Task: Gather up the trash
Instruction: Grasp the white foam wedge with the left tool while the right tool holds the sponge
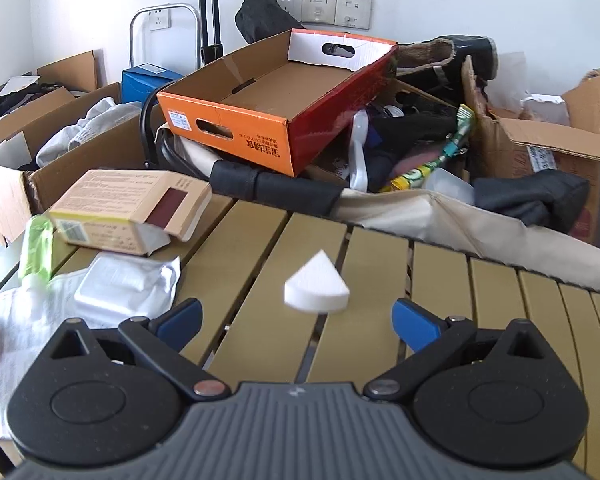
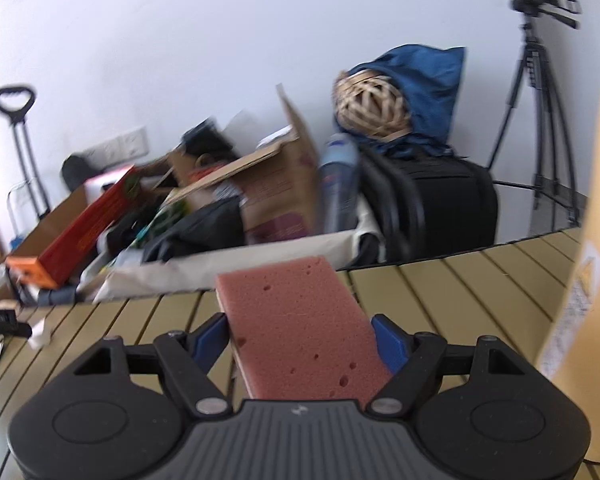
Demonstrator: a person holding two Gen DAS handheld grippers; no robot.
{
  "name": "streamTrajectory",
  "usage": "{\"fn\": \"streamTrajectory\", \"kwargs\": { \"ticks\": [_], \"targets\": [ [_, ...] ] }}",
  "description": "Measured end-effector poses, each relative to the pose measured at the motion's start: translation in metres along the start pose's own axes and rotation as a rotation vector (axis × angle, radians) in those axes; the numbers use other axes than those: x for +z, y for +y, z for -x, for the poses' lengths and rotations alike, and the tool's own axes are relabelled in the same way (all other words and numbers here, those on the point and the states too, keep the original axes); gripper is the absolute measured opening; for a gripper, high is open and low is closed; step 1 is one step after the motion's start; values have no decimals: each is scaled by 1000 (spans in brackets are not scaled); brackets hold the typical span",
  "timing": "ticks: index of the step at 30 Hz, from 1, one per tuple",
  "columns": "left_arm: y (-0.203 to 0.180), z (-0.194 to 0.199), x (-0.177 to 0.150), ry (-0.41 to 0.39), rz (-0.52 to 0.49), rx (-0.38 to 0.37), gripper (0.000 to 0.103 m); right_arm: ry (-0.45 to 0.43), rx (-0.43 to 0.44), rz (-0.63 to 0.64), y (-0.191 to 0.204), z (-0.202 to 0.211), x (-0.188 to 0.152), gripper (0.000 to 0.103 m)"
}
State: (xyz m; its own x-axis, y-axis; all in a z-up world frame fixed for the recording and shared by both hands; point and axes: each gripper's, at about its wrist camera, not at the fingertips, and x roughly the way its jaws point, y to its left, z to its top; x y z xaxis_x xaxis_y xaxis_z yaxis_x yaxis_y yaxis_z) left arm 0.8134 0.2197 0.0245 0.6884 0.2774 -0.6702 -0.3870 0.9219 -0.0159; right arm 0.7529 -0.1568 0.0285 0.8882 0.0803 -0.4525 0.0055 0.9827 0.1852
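Left hand-held gripper (image 1: pixel 296 320) was spread wide over the slatted desk (image 1: pixel 440 280), nothing between its blue pads, with a small white foam wedge (image 1: pixel 316 288) sitting on the desk just ahead of the gap. Off to its left lay a cardboard carton (image 1: pixel 128 210) on its side, a crumpled white wrapper (image 1: pixel 120 284) touching it from the near side, and a green bottle (image 1: pixel 36 248) beside that. Past the desk edge was a pile of clutter, topped by an open orange box (image 1: pixel 228 120), with more cardboard boxes around it.

Right hand-held gripper (image 2: pixel 300 338) was pinching a pink sponge (image 2: pixel 296 320) by its long sides, both blue pads against it, the sponge tilted up and sticking forward over the desk. That view was pretty blurry, so the junk beyond was hard to read, but a plastic water bottle (image 2: pixel 340 184), a wicker ball (image 2: pixel 370 106) against blue fabric and a camera tripod (image 2: pixel 540 120) by the wall were clear enough.
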Motion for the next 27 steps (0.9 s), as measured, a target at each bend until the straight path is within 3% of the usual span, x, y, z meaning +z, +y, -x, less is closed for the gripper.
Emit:
{"fn": "streamTrajectory", "kwargs": {
  "ticks": [6,8,19,27],
  "targets": [
    [-5,-29,9,3,4,50,101,-26,-38,-38,-12,2,-1,77],
    [-4,-37,9,11,12,44,94,-26,-47,-42,-15,1,-3,77],
    [-7,-48,8,27,-4,-4,36,-16,-84,-56,-19,-6,-7,77],
    [-10,-33,5,-22,-22,12,32,-24,-74,-55,-18,-3,-7,77]
  ]
}}
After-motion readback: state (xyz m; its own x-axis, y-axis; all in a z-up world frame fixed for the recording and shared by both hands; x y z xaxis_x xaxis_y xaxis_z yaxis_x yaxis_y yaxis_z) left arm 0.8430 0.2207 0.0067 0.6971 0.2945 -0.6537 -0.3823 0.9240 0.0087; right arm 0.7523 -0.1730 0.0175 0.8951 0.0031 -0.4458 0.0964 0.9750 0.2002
